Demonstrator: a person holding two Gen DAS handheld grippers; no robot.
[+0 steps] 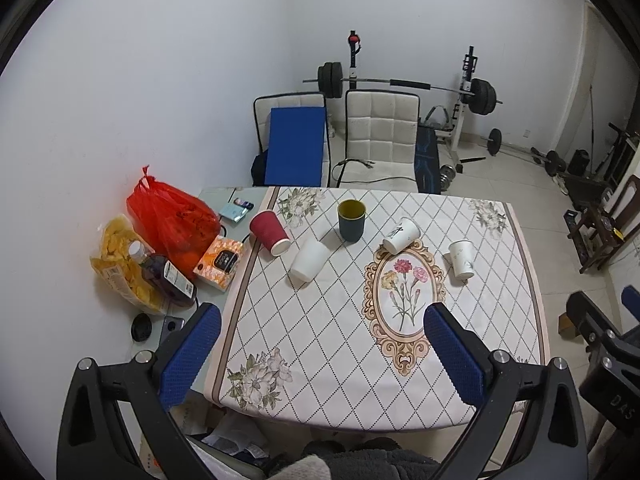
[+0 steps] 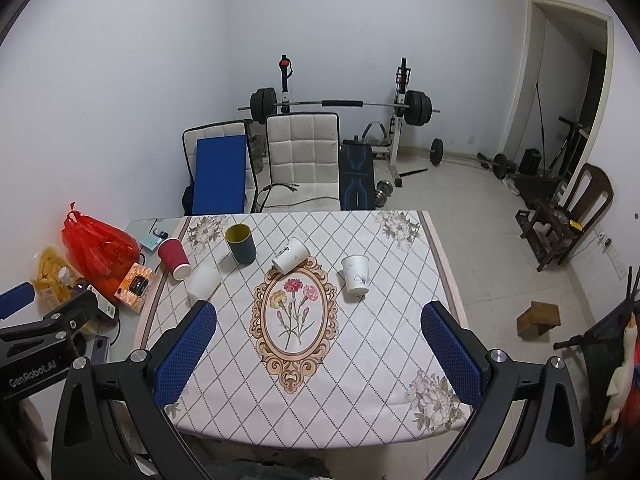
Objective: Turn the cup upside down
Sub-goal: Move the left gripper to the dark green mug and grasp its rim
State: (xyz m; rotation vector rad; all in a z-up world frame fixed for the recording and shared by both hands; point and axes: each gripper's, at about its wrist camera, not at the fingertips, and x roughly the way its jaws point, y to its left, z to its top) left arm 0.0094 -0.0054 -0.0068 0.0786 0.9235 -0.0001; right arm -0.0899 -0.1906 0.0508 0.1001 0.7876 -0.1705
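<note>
Several cups stand on the patterned tablecloth (image 1: 328,344). A dark green cup (image 1: 351,220) with a yellow inside stands upright, mouth up; it also shows in the right wrist view (image 2: 240,244). A red paper cup (image 1: 269,232), a plain white cup (image 1: 309,259) and two printed white cups (image 1: 401,235) (image 1: 461,259) stand wide end down. My left gripper (image 1: 322,354) is open and empty, held above the near table edge. My right gripper (image 2: 318,354) is open and empty, also above the near edge, well short of the cups.
A red plastic bag (image 1: 172,220), a snack bag (image 1: 120,264), a bottle (image 1: 166,276) and an orange tissue pack (image 1: 220,264) lie on the table's left strip. Two white chairs (image 1: 380,136) and a barbell rack (image 1: 400,84) stand beyond the table. A wooden chair (image 2: 568,216) stands at the right.
</note>
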